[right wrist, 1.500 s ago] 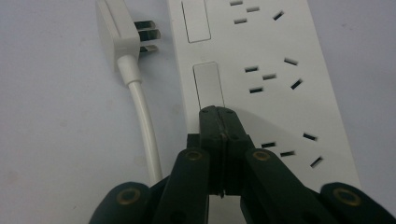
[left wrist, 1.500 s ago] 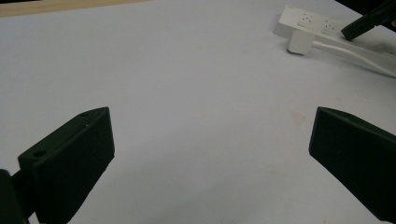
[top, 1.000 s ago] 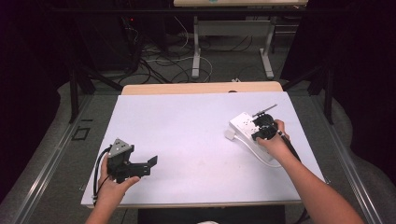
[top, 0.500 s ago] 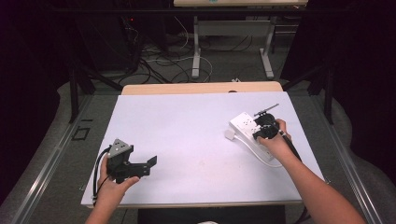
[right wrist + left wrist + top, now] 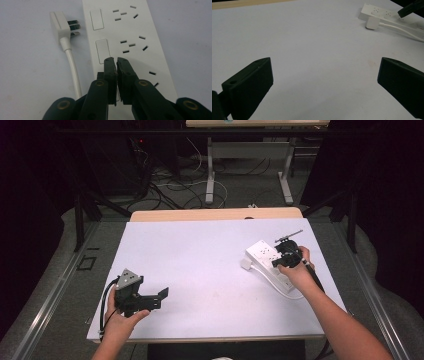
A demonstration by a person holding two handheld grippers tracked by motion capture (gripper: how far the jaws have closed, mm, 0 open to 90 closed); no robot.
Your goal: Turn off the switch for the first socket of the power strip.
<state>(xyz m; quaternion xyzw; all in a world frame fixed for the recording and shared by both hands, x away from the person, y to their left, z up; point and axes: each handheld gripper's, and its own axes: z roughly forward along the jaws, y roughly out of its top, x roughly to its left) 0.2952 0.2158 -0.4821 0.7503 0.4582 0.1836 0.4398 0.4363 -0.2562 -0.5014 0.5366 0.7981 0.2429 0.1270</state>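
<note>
Strip lies diagonally, plug end farthest; right tool clenched empty above it

The white multi-socket power strip lies on the right of the pale worktop; its white plug lies just beside its left edge.

The right gripper hides 1 switch of the power strip, whose near end is cut off.

Bright table, dark surroundings, soft focus
</note>
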